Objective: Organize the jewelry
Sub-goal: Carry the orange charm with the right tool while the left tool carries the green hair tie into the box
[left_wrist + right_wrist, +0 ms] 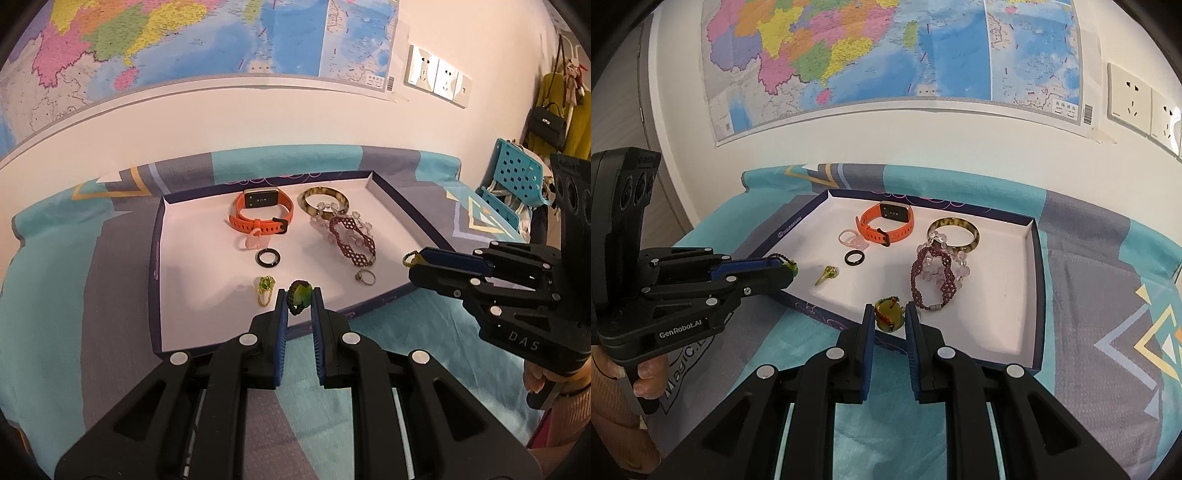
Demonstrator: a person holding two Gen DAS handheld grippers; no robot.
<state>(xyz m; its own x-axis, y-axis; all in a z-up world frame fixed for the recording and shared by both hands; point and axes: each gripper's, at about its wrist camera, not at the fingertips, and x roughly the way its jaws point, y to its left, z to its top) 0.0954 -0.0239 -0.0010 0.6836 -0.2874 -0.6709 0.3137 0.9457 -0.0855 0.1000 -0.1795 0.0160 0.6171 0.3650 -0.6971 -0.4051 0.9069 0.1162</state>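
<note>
Jaws of both grippers pinch pendants — left gripper [299, 300] green pendant [302, 295], right gripper [889, 314] amber pendant [888, 314].

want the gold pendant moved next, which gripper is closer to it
Left. The left gripper is close beside the pendant, just to its right; the right gripper is much farther off to the right, past the silver ring.

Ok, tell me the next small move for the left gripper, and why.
Probably ease the left gripper, shut on the green stone charm with dark braided cord, forward and down to the bare white floor of the navy-rimmed tray: the charm is held over its near edge, not yet set down.
</note>
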